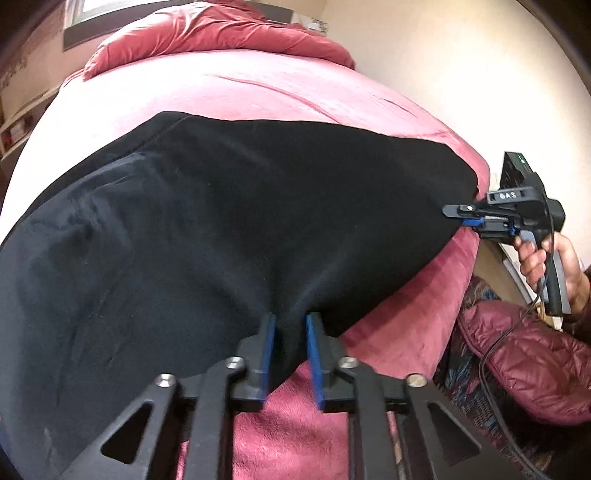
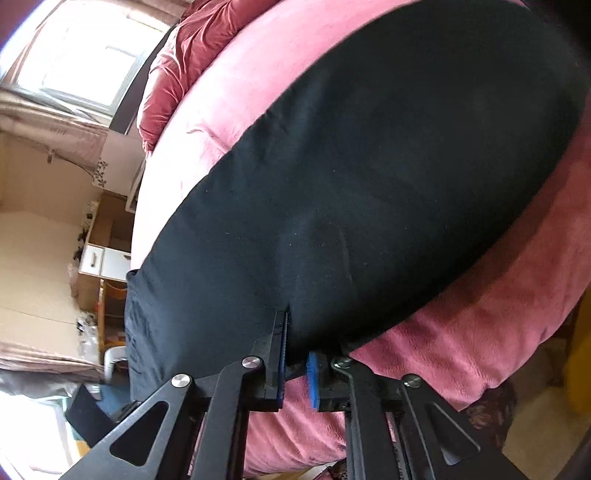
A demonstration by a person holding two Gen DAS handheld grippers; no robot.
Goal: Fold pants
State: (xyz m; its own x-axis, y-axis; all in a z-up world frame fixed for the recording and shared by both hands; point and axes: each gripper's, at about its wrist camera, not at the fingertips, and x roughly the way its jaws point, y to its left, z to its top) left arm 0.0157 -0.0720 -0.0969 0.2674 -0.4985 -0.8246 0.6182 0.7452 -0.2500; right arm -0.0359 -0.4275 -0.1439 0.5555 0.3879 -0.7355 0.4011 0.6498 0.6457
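Black pants [image 1: 229, 221] lie spread across a pink bed cover [image 1: 236, 88]. My left gripper [image 1: 290, 325] is shut on the near edge of the pants, with cloth bunched between its blue pads. My right gripper [image 1: 466, 216] shows in the left wrist view at the bed's right edge, shut on the right end of the pants. In the right wrist view the pants [image 2: 369, 177] fill the frame, and my right gripper [image 2: 300, 345] pinches their near edge over the pink cover [image 2: 498, 314].
A dark red duvet [image 1: 207, 33] is heaped at the head of the bed. A maroon quilted jacket [image 1: 532, 362] lies to the right below the bed. A window [image 2: 85, 62] and a small white cabinet [image 2: 99, 262] stand beyond the bed's far side.
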